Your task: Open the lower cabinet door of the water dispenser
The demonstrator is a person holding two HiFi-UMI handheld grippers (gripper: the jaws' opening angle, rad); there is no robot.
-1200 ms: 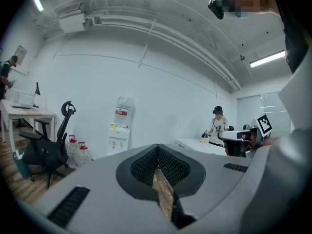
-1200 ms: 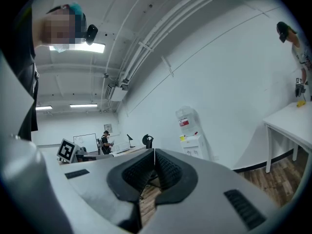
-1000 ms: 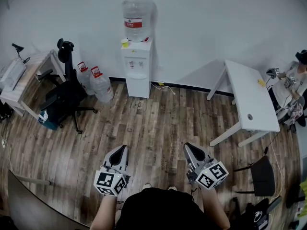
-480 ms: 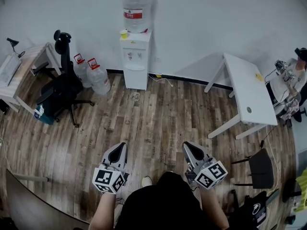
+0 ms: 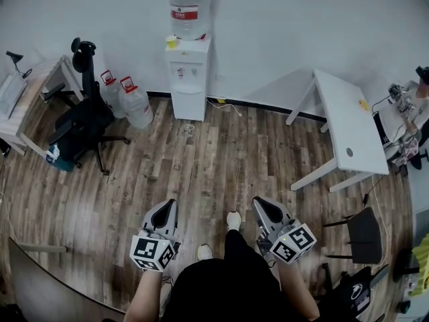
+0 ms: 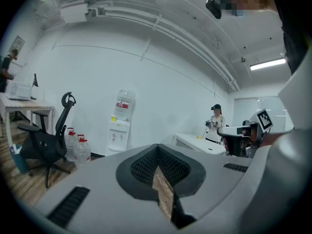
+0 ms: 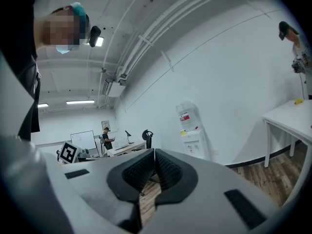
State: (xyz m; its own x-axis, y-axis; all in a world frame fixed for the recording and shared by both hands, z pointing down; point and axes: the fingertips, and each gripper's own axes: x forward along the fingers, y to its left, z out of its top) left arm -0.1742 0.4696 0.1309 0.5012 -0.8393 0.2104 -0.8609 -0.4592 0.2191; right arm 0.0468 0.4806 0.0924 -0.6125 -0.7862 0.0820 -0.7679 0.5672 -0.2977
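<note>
Water dispenser [image 5: 190, 66], white, lower door [image 5: 188, 105] closed

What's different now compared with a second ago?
The person has stepped forward: a white shoe now shows between the left tongs and right tongs, another shoe behind it. Both stay shut, empty, far from the water dispenser.

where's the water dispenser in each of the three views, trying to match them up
Head view: water dispenser at top centre, against the white wall.
Left gripper view: dispenser left of centre, small, at the far wall.
Right gripper view: dispenser just right of centre, at the wall.
Shared landmark: the white table stands to its right in every view.
</note>
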